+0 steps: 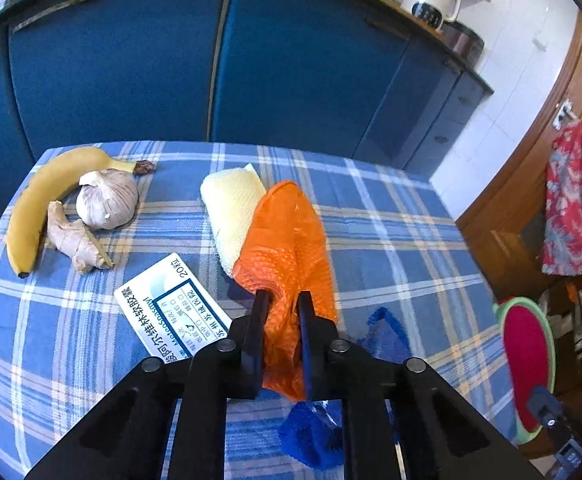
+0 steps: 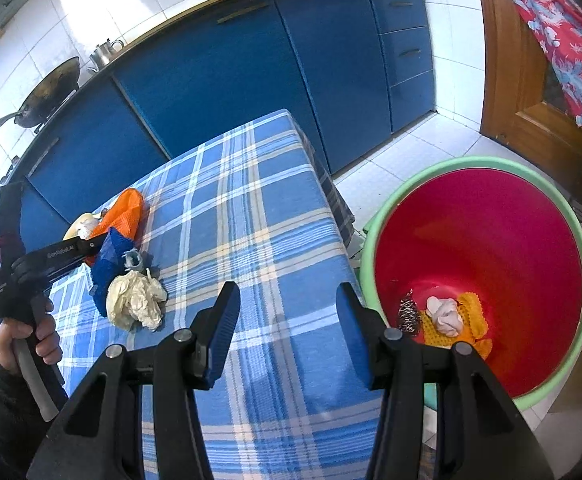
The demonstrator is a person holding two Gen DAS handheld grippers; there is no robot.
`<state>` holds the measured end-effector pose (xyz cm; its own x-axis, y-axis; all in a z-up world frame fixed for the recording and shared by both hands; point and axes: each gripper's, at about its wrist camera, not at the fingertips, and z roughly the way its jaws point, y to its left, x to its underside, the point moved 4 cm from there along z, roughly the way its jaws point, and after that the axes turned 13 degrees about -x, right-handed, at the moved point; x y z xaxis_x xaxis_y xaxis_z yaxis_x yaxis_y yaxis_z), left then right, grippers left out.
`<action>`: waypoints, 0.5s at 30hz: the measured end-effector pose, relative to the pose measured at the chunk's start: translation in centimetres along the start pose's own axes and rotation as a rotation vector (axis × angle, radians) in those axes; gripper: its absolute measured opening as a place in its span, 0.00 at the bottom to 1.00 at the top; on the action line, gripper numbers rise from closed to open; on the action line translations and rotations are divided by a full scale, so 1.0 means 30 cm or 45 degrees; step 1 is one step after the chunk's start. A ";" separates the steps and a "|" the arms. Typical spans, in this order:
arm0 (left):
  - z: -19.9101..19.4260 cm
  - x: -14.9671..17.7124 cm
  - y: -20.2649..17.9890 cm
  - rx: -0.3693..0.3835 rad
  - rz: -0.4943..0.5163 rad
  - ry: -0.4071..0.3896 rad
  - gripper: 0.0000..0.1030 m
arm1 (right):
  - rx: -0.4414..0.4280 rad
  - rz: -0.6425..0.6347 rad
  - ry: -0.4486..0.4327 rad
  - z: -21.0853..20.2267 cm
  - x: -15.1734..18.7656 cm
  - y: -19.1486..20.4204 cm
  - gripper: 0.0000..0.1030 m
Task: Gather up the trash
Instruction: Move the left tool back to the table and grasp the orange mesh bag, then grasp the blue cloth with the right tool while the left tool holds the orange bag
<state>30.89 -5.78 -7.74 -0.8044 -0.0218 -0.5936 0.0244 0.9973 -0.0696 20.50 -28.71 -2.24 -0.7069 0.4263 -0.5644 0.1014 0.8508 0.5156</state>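
Observation:
My left gripper (image 1: pixel 284 298) is shut on an orange mesh bag (image 1: pixel 291 240) that lies on the blue plaid tablecloth (image 1: pixel 391 240). The bag also shows in the right wrist view (image 2: pixel 125 212), with the left gripper (image 2: pixel 91 244) on it. A blue mesh piece (image 2: pixel 111 256) and a crumpled cream paper wad (image 2: pixel 135 300) lie beside it. My right gripper (image 2: pixel 287 300) is open and empty above the table's right edge. The red bin with a green rim (image 2: pixel 491 240) stands on the floor to the right, holding several pieces of trash (image 2: pixel 445 314).
A banana (image 1: pixel 39 204), a garlic bulb (image 1: pixel 107 200), a ginger root (image 1: pixel 75 240), a white labelled card (image 1: pixel 171 304) and a pale yellow foam net (image 1: pixel 231 208) lie on the table. Blue cabinets (image 2: pixel 231 72) stand behind. A wooden door (image 2: pixel 531 80) is at the right.

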 end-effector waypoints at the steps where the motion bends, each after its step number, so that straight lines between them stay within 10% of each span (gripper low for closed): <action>1: -0.019 0.000 0.003 0.010 -0.009 -0.020 0.13 | -0.002 -0.003 -0.002 -0.002 0.001 0.006 0.51; 15: -0.258 0.051 0.111 0.070 -0.086 -0.147 0.12 | -0.067 -0.077 -0.003 -0.007 0.019 0.150 0.51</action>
<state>25.14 -1.95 -2.68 -0.7317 -0.1000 -0.6743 0.0074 0.9880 -0.1545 20.40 -24.70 -0.12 -0.7089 0.3752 -0.5972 0.0215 0.8579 0.5134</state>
